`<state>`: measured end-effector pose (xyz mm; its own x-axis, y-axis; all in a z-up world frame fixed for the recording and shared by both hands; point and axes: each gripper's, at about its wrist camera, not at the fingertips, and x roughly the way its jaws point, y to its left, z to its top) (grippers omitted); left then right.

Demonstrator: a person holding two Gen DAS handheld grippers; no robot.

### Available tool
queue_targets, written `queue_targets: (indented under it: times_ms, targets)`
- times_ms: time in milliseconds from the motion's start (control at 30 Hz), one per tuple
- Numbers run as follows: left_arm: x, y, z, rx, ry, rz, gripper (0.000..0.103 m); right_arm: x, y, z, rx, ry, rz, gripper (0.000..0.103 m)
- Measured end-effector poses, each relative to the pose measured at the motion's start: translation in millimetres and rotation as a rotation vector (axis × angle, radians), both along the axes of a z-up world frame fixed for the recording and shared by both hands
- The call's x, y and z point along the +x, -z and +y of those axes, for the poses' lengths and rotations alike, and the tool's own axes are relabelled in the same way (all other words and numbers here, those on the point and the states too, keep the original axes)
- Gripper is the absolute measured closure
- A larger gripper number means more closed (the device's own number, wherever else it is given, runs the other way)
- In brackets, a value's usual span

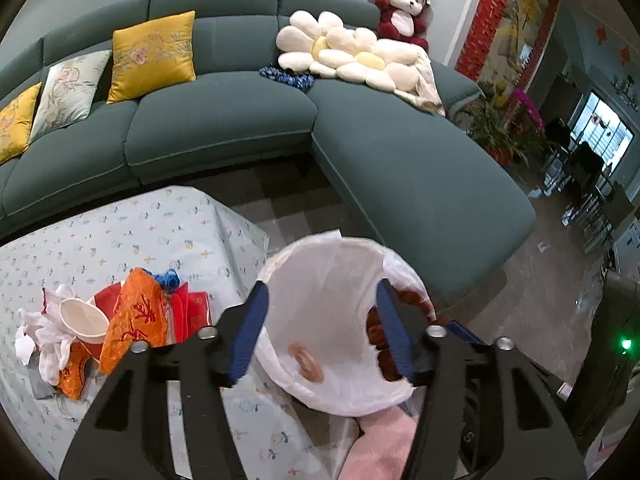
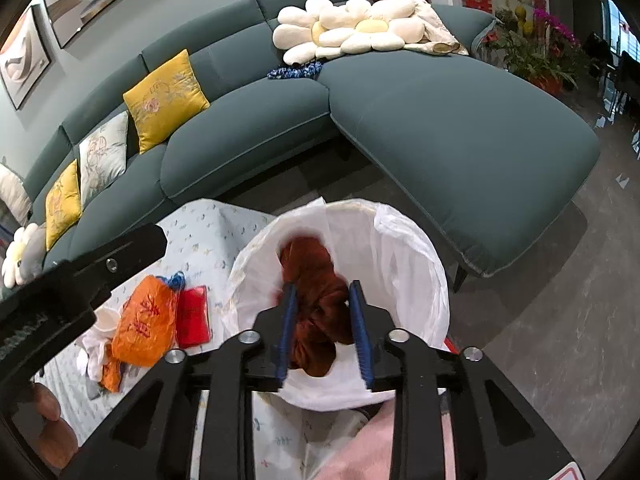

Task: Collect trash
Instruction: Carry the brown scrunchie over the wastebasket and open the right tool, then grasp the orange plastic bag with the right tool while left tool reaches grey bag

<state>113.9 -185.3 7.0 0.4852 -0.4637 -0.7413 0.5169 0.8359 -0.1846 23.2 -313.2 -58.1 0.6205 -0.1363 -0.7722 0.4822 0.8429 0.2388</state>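
Right claw pinches rust wad over bin.

My left hand-held gripper hangs over the trash bin with its blue fingers spread wide apart and nothing between them. The bin wears a white liner, and a brown crumpled thing lies at its right wall. To the left, on the flowered tabletop, sits a pile: an orange bag, a paper cup, white tissue and a red packet.
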Motion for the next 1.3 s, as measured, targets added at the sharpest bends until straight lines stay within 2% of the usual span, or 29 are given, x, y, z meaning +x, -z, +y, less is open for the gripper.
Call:
queue_targets:
  times_ms: [67, 167, 267, 433, 833, 1000, 1300]
  targets:
    - [1.7, -1.5, 2.2, -0.003, -0.005, -0.004, 0.043, 2.2, -1.4, 0.4, -0.008, 0.006, -0.003, 0.064]
    - [3.7, -0.4, 10.8, 0.002, -0.028, -0.003, 0.038, 3.4, -3.4, 0.5, -0.010, 0.008, -0.007, 0.063]
    - [6.5, 3.2, 25.1, -0.002, -0.063, 0.016, 0.038, 1.9, -6.1, 4.0, -0.015, 0.009, -0.009, 0.056]
    - [7.1, 10.4, 53.9, -0.008, -0.120, 0.036, 0.038, 0.8, -9.5, 16.2, -0.029, -0.007, -0.007, 0.051]
    - [4.0, 15.0, 132.1, -0.008, -0.267, 0.052, 0.038, 6.8, -22.8, 73.7, -0.054, -0.112, -0.011, 0.042]
    - [1.1, 15.7, 165.2, -0.004, -0.336, 0.040, 0.027, 8.3, -27.3, 102.2, -0.074, -0.159, -0.012, 0.033]
    - [-4.1, 31.9, 230.1, 0.011, -0.446, 0.064, 0.020, 14.1, -25.1, 145.7, -0.086, -0.229, 0.013, 0.030]
